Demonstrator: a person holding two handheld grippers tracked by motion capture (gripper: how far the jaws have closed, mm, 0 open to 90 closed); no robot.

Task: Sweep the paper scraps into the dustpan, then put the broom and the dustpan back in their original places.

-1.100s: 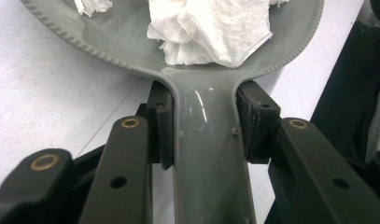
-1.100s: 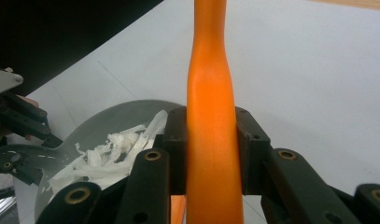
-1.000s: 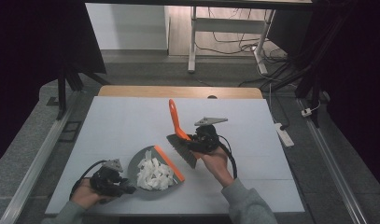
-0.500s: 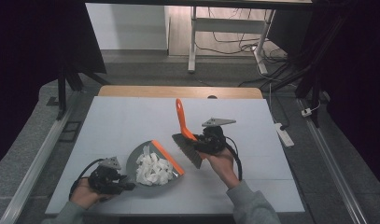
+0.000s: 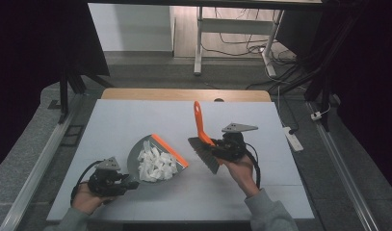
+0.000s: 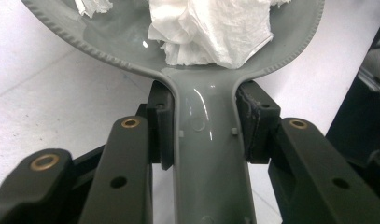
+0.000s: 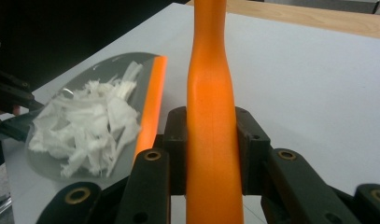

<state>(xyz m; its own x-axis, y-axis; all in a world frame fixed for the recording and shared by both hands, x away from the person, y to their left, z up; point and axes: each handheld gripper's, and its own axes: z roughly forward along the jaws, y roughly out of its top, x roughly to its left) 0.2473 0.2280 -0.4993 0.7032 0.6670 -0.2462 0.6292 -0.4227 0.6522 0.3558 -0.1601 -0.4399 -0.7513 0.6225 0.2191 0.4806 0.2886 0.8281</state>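
A grey dustpan heaped with white paper scraps is set on the white table, near its front edge. Its handle is clamped between the jaws of the left gripper. To the right, apart from the dustpan, an orange-handled brush is gripped by the right gripper, its handle pointing away from the person, bristles down.

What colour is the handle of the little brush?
Bright orange. The brush handle shows best in the right gripper view, clamped between the black jaws.
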